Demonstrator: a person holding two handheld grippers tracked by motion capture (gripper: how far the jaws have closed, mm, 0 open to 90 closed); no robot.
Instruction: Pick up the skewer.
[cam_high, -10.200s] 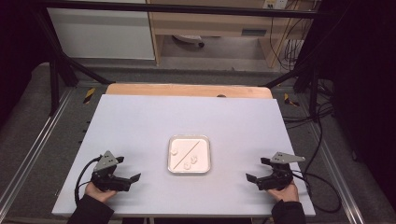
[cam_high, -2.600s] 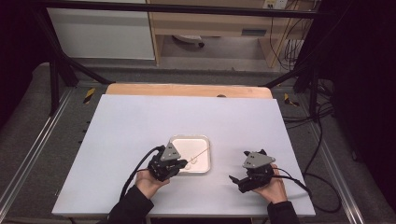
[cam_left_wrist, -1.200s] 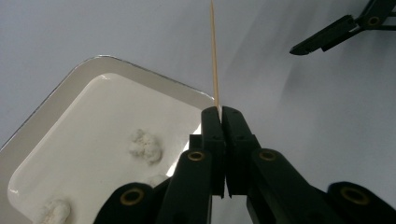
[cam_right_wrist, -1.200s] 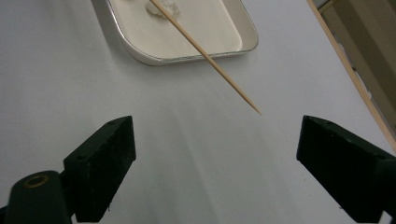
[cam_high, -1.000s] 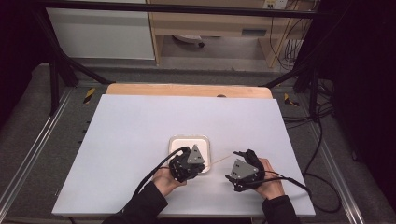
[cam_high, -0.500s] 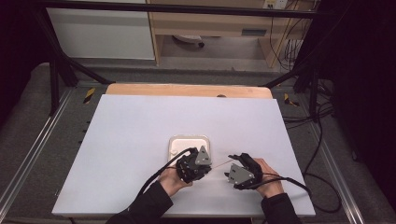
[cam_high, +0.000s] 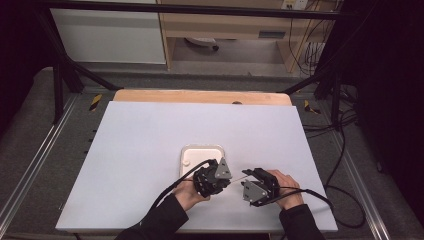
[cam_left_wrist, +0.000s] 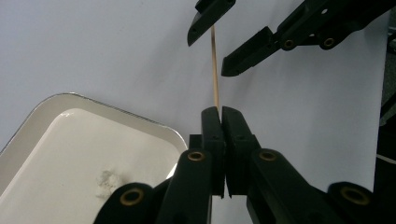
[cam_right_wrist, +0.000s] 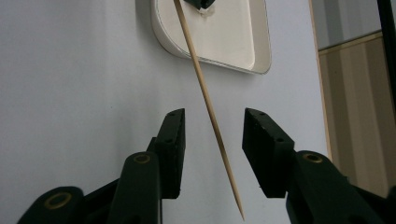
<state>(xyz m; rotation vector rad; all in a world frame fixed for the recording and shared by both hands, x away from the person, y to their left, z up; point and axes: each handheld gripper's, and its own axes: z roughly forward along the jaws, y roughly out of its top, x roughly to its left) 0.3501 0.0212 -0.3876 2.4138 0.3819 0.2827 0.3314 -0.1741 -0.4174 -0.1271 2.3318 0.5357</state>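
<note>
The left gripper (cam_high: 227, 181) sits at the near right corner of the white tray (cam_high: 202, 151) on the desk (cam_high: 140, 140), its fingers (cam_left_wrist: 212, 126) clamped tight on one end of a thin wooden stick (cam_left_wrist: 215, 74). The stick runs rightward, clear of the desk surface, from the left gripper into the gap of the right gripper (cam_high: 246, 175), which faces it just beside. The right gripper's fingers (cam_right_wrist: 173, 135) stand at a moderate gap on either side of the stick's pointed end; they have just been closing, and the pads do not yet touch the wood. A small white lump (cam_left_wrist: 108, 179) lies in the tray, and another (cam_high: 186, 162) sits at its left edge.
</note>
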